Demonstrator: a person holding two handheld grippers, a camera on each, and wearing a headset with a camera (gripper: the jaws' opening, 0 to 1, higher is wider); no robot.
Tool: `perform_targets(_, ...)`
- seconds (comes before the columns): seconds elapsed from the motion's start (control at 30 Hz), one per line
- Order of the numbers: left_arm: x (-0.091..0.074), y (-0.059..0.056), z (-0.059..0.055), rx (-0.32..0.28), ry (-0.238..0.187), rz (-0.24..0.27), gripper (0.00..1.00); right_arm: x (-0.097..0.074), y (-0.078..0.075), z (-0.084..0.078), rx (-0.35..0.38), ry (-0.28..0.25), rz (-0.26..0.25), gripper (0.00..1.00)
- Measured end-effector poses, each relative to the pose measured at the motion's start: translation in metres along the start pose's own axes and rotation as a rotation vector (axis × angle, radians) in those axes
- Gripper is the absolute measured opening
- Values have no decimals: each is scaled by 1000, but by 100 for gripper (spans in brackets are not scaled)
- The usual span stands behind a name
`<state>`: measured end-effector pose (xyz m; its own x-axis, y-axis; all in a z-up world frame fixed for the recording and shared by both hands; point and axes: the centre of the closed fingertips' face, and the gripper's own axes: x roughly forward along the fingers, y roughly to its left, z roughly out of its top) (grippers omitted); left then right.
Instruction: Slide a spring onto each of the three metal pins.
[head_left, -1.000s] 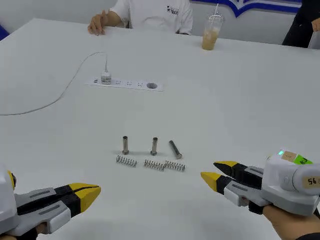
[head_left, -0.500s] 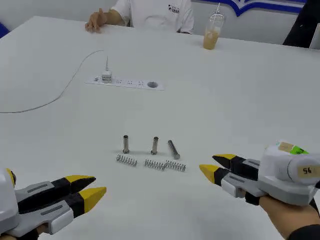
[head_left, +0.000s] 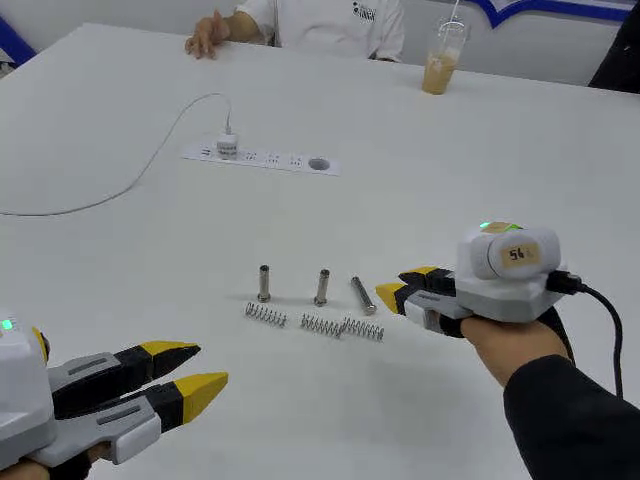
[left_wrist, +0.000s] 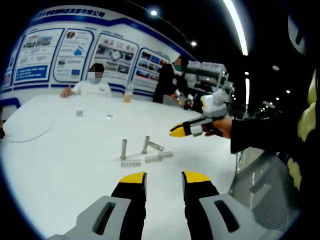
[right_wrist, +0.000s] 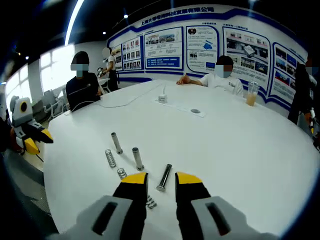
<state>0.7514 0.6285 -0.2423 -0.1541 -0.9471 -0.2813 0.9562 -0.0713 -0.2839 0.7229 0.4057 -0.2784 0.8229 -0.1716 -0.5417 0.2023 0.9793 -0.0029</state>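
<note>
Found three springs (head_left: 321, 325) in a loose row on the white desk (head_left: 450, 180), none threaded yet, just in front of three pins: left pin (head_left: 264, 282) and middle pin (head_left: 322, 287) upright, fallen pin (head_left: 363, 296) on its side at the right end. Held the right tongs (head_left: 398, 283) released and empty, jaws apart, tips just beside the fallen pin and aimed roughly along it in the right gripper view. Held the left tongs (head_left: 208, 366) released and empty too, low and well apart from the parts. Judged the step in hand as a reach for that fallen pin. Called for a square grip on the shaft near its middle, to stop any roll on the smooth desk, then a gentle stand on end in line with the other two. Needed care around the right-hand spring (head_left: 365, 330), close below the tips; could not tell touching from nearly touching its neighbour. Called afterwards, most likely, for one set of tongs steadying a pin and the other pinching a spring lightly at one end, coils uncrushed, centred over the pin's top before lowering.
</note>
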Motion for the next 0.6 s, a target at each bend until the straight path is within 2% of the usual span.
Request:
perform_targets(0.27, -1, 3, 0, -8, -3, 12, 29, 32, -4, -4, -22, 69, -11, 21)
perform_targets(0.6, 0, 4, -2, -13, 5, 13, 28, 59, -15, -11, -15, 156, -45, 18)
